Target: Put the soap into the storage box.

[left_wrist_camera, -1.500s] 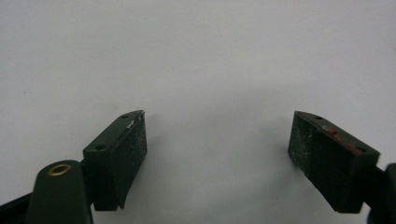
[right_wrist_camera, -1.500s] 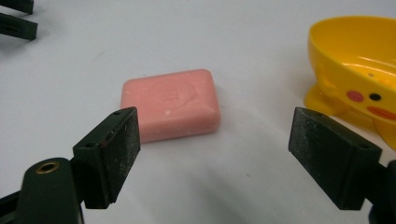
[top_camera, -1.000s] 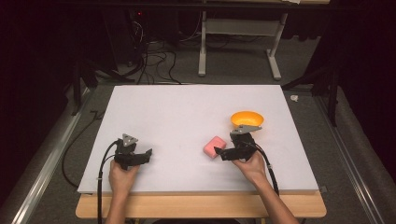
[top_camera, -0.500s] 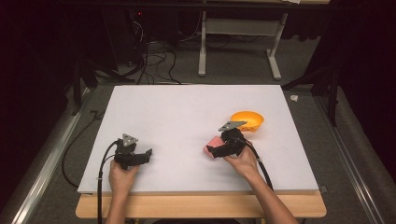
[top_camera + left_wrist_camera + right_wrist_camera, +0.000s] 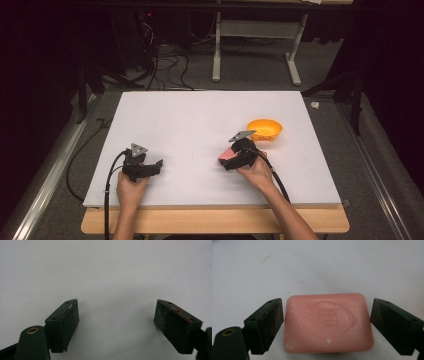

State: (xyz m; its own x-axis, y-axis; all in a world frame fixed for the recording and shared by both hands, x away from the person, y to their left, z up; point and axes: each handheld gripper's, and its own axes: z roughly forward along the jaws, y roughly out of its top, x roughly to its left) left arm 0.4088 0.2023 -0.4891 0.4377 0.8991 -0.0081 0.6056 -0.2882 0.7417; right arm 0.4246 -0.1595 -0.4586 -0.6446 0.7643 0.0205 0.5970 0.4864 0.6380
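Observation:
A pink bar of soap (image 5: pixel 327 322) lies flat on the white table, its stamped face up. My right gripper (image 5: pixel 327 326) stands open around it, one jaw on each side with a thin gap to the soap. From above, the right gripper (image 5: pixel 234 159) covers most of the soap (image 5: pixel 228 154), near the table's middle right. An orange bowl (image 5: pixel 265 129) sits just behind and to the right of it. My left gripper (image 5: pixel 152 167) rests open near the front left, and its jaws (image 5: pixel 116 326) hold nothing over bare white tabletop.
The white table (image 5: pixel 190 120) has open surface across its back and left. A wooden edge (image 5: pixel 215 220) runs along the front. Cables (image 5: pixel 165 65) and a desk frame (image 5: pixel 255 45) stand on the floor beyond the table.
My right gripper has moved left and slightly forward from beside the bowl to straddle the soap. The left gripper has stayed put.

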